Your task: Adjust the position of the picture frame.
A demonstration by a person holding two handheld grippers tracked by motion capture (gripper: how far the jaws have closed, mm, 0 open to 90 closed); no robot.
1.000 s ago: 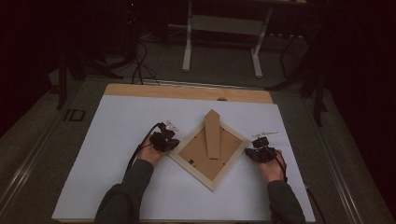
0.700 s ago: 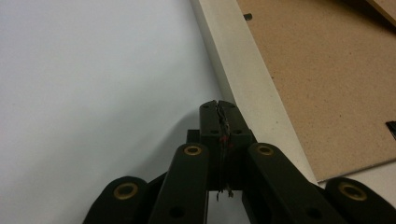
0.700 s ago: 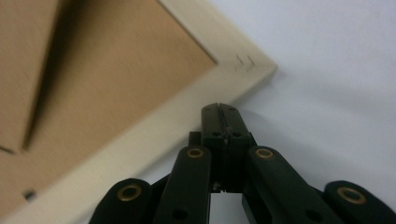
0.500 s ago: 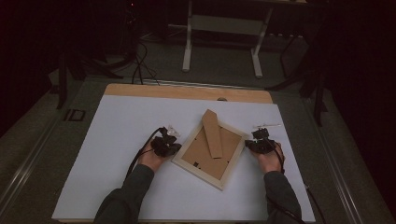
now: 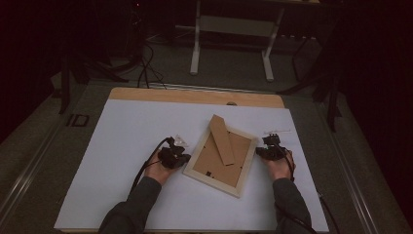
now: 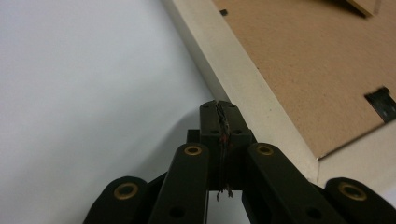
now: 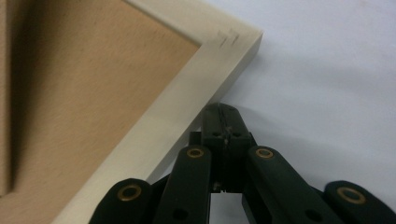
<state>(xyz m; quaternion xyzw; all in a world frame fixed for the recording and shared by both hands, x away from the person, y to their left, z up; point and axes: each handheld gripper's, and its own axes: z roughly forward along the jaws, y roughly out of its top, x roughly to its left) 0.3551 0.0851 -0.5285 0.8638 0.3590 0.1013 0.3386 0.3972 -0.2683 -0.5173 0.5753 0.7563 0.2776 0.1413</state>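
Observation:
A pale wooden picture frame (image 5: 194,163) lies face down and askew on the white table top, its brown backing board (image 5: 213,160) up and a cardboard stand (image 5: 222,139) across it. My left gripper (image 5: 183,158) is shut, its tip against the frame's left edge. In the left gripper view the closed jaws (image 6: 219,111) meet the pale frame rail (image 6: 233,70) beside the backing board (image 6: 317,56). My right gripper (image 5: 259,151) is shut too and rests at the frame's right edge. In the right gripper view its tip (image 7: 223,113) sits under the rail (image 7: 187,107) near a corner.
The white sheet (image 5: 126,141) covers a wooden table whose bare strip (image 5: 195,95) shows at the far edge. A black clip (image 6: 383,103) sits on the backing board. A metal stand's legs (image 5: 231,46) rise on the dark floor beyond the table.
The frame has turned a little counter-clockwise on the table. My left gripper came slightly nearer to me along the left edge, and my right gripper shifted slightly away.

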